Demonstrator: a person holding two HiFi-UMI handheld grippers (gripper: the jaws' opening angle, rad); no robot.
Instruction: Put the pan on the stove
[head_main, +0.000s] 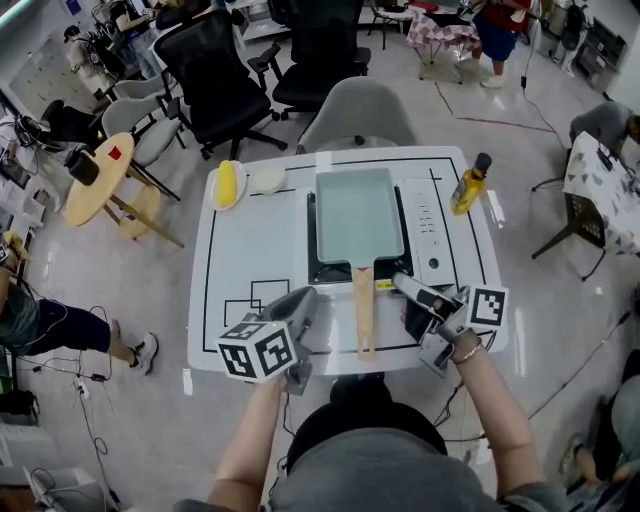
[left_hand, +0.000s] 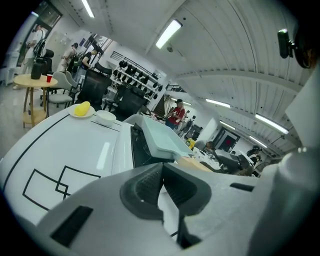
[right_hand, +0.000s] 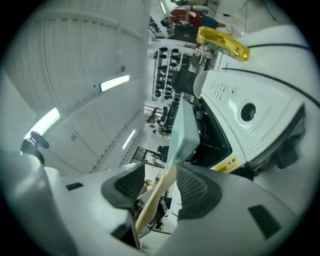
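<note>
I hold two grippers. My left gripper (head_main: 300, 303) has its fingers squeezed together on nothing. My right gripper (head_main: 410, 300) has its fingers spread wide, just right of the wooden handle (head_main: 365, 315), not pinching it. There is one pan (head_main: 357, 215), a pale green box shape. It sits on the one stove (head_main: 430, 235) in the middle of the table (head_main: 250, 250), handle pointing near. Far left are one plate (head_main: 214, 193) of yellow food (head_main: 228, 183) and one small bowl (head_main: 267, 178). Far right is one yellow bottle (head_main: 468, 185).
</note>
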